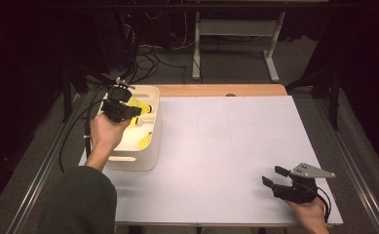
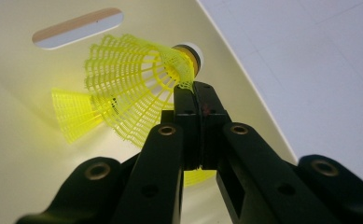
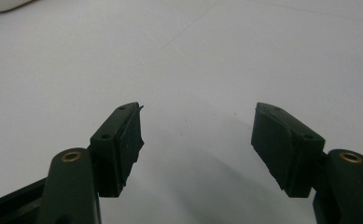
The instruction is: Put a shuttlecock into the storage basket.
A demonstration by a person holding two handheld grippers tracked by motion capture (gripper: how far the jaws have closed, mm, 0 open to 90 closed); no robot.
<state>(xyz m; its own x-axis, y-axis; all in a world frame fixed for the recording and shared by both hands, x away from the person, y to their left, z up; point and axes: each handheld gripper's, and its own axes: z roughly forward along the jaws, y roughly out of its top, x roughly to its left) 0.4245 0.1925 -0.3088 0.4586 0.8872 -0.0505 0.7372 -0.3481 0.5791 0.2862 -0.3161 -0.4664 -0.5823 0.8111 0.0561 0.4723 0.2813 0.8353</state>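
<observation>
A yellow plastic shuttlecock [image 2: 132, 84] with a white cork tip hangs inside a cream bin [image 2: 20, 56]. My left gripper [image 2: 195, 91] is shut on the edge of its mesh skirt near the cork. From above, the left gripper [image 1: 133, 111] is over the far part of the bin [image 1: 155, 141], with the held shuttlecock [image 1: 142, 106] sticking out to the right. A second yellow shuttlecock [image 2: 72, 114] lies lower in the bin [image 1: 145, 141]. My right gripper [image 1: 271, 175] rests near the table's front right, open; nothing lies between its jaws [image 3: 198, 126].
The bin stands at the left edge of a white sheet [image 1: 226, 146] covering the table, and has a slot handle [image 2: 76, 28] in its wall. A strip of wooden tabletop [image 1: 216, 90] shows at the far edge. Cables trail off the table's left side.
</observation>
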